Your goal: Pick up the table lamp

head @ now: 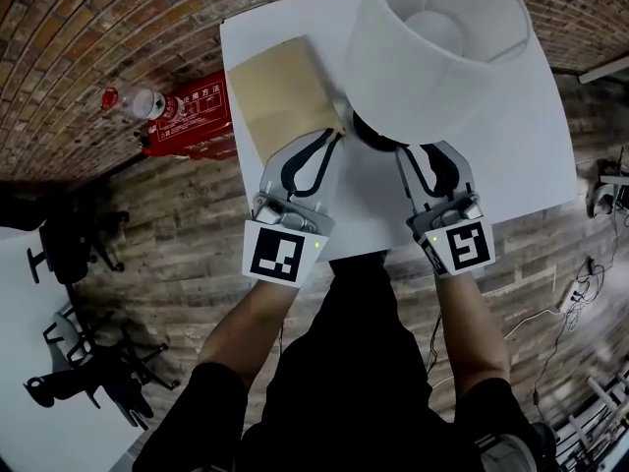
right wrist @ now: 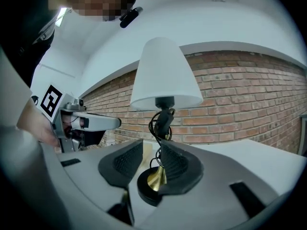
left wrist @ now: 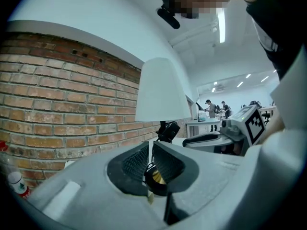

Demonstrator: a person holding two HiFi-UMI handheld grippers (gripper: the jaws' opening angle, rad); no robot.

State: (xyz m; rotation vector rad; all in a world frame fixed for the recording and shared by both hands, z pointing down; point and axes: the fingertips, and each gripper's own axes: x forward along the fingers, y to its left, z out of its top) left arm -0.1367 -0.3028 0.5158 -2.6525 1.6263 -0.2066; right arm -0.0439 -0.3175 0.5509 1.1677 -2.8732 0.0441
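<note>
Pretty sure this is the reach-in, not the lift yet. The table lamp [head: 432, 37] (big white drum shade, brass stem [right wrist: 156, 176], round black base [right wrist: 146, 193]) stands on the white tabletop [head: 511, 155], toward its near edge and a bit left of the middle. It's right next to a tan cardboard sheet [head: 280, 91] lying along the left edge.

There's 1 tong on each side of the base. The left gripper [head: 334, 138] is pinched down to a sliver with nothing in it. The right gripper [head: 428, 150] is about half open and lined up on the stem, pads not on it.

Next, I'd guess the right jaws go around the stem low down and clamp. The left has to open before it can help. Lift straight, since that shade looks top-heavy.
</note>
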